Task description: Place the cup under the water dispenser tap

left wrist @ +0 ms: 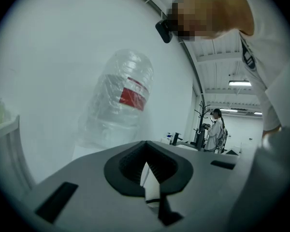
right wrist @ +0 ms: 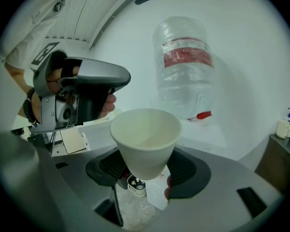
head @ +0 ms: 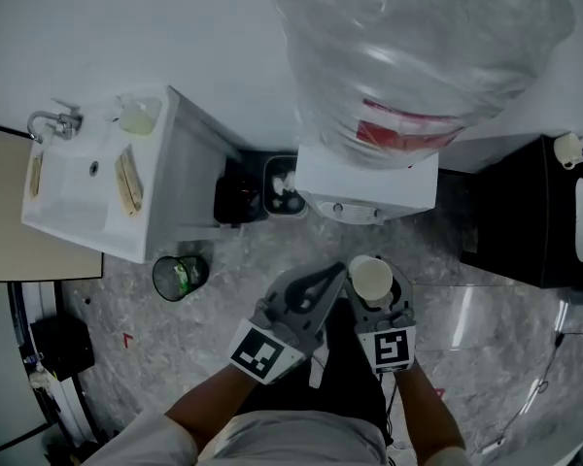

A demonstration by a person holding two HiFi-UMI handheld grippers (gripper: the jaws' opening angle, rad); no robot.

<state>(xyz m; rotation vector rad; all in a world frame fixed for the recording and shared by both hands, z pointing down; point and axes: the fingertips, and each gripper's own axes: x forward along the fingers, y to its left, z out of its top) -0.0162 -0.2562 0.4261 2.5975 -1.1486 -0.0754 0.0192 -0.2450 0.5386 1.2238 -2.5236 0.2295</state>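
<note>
My right tool [right wrist: 145,170] is clamped on the cup [right wrist: 145,139]; my left tool [head: 335,280] is closed and empty. Grey marbled floor [head: 223,304], water dispenser [head: 369,187] against the white wall [head: 126,27], sink [head: 68,187] further left.

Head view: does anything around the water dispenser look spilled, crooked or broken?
Nothing stands out. The paper cup is upright and empty, held between the jaws of the right gripper. The big bottle sits neck down on the water dispenser, as it should, with no damage showing.
</note>
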